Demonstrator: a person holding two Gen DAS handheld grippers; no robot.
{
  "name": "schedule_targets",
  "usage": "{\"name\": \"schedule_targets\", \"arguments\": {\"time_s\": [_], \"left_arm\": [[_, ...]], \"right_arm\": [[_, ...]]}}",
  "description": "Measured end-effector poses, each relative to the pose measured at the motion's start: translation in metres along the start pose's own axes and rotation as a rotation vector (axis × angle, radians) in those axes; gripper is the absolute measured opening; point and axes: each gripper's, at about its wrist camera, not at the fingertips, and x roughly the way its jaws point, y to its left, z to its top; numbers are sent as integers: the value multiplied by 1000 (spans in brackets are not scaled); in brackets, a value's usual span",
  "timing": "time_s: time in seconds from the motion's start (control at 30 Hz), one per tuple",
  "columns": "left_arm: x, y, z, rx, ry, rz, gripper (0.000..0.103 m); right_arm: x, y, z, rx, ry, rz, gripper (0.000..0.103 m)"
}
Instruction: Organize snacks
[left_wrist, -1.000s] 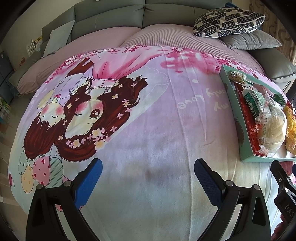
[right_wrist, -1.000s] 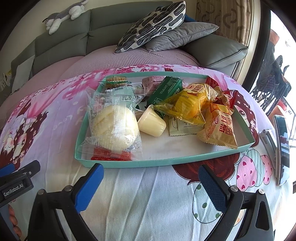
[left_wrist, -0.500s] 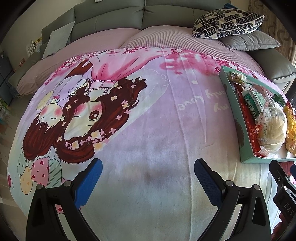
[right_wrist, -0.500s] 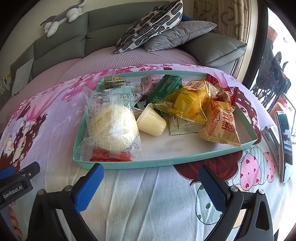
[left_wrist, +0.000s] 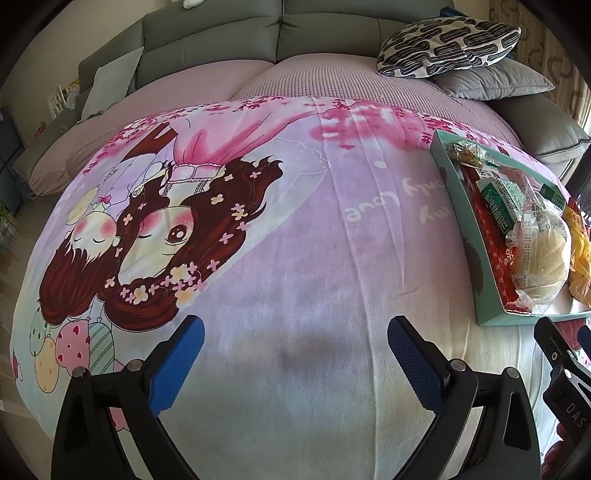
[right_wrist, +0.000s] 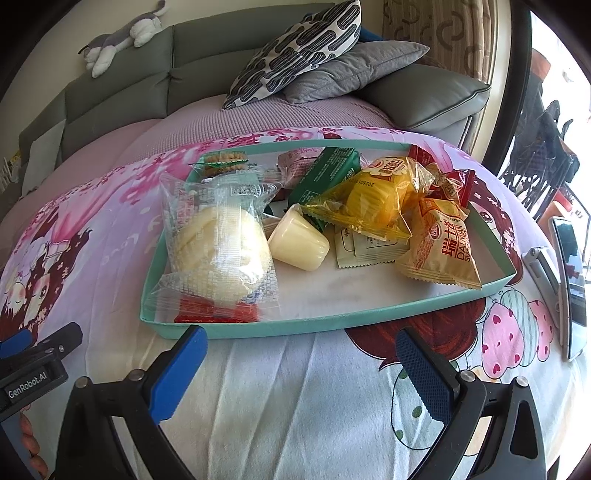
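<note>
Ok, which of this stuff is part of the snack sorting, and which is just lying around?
Job:
teal tray
bagged bun
jelly cup
yellow cake pack
green packet
orange pastry pack

Lying about:
phone
patterned pillow
plush toy

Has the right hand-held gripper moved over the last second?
Yes. The right hand-held gripper has edged forward: the teal tray's near rim now sits closer to its fingertips.

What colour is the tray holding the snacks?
Teal-green outside, white inside; the tray shows best in the right wrist view.
</note>
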Motion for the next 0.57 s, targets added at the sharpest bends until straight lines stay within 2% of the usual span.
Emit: {"name": "schedule_targets", "arguments": {"time_s": [0.57], "left_arm": [[5, 7, -1, -44, -23, -8, 100]], "right_arm": [[5, 5, -1, -6, -6, -5, 103]]}}
